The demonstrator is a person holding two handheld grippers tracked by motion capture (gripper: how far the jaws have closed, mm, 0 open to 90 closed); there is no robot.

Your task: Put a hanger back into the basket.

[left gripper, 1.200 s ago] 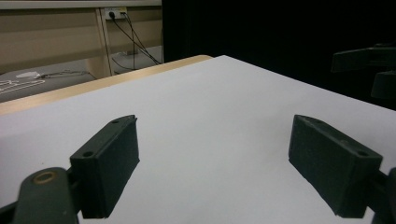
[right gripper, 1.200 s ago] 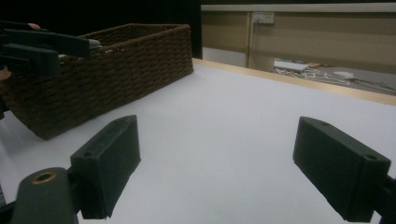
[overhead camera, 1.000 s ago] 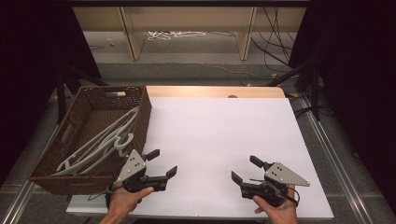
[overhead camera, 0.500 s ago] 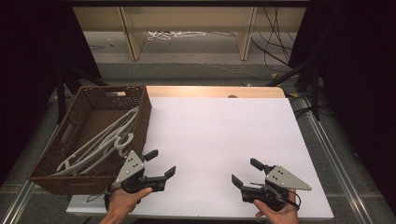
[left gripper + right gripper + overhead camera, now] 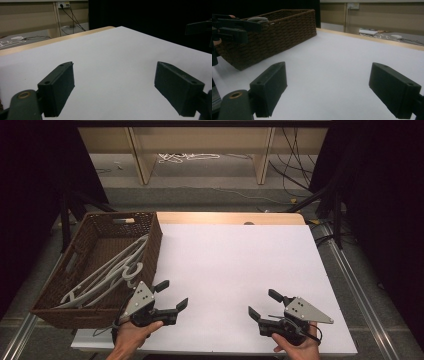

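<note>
Both grippers are held low over the white table top (image 5: 230, 265) near its front edge, each in a person's hand. My left gripper (image 5: 172, 295) sits just right of the basket's near corner, open, with nothing between its jaws; in the left gripper view (image 5: 117, 85) only bare white surface lies between them. My right gripper (image 5: 264, 304) is at the front right, also open and empty, and bare table lies between its jaws in the right gripper view (image 5: 332, 87). The two grippers point roughly toward each other.
A brown wicker basket (image 5: 155, 235) stands along the table's left side with pale plastic hangers (image 5: 107, 275) lying in it; its woven wall (image 5: 279, 35) shows in the right gripper view. Beyond the table's far wooden edge (image 5: 225, 217) are the floor and cables.
The right gripper has drifted slightly toward the near edge of the table. The left gripper has hardly moved. Both stay open.
</note>
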